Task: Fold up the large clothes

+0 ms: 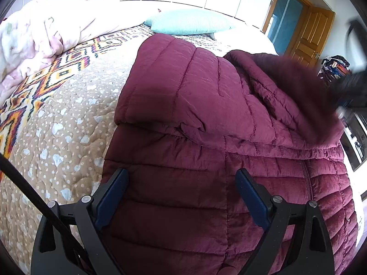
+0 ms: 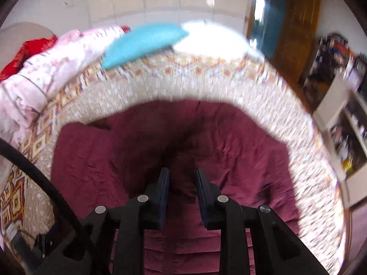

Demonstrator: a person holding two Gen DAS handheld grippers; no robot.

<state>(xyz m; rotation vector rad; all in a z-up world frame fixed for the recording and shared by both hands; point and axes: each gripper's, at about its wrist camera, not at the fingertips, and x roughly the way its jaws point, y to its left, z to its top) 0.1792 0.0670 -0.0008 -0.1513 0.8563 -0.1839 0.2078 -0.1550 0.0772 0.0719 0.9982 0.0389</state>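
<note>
Your left gripper (image 1: 181, 183) hangs over the near part of the maroon puffer jacket (image 1: 206, 119), its blue pads spread wide with quilted fabric showing between them but nothing pinched — a ready stance, it seems, for steadying the body panel. Your right gripper (image 2: 182, 183), seen through heavy blur, points down at the same jacket with its jaws only narrowly parted and no cloth visibly caught between them; whether the tips touch the fabric cannot be told. The jacket lies spread on the patterned bedspread (image 1: 57, 119), one section already doubled over onto the body, which suggests the fold is partly made and the next flap wants bringing in. Beyond it a turquoise pillow (image 1: 190, 21) rests near the bed's far edge, with a rumpled pink blanket (image 1: 29, 45) heaped to the left, well apart from the jacket — and a wooden door (image 1: 309, 34) stands ajar at the back.
</note>
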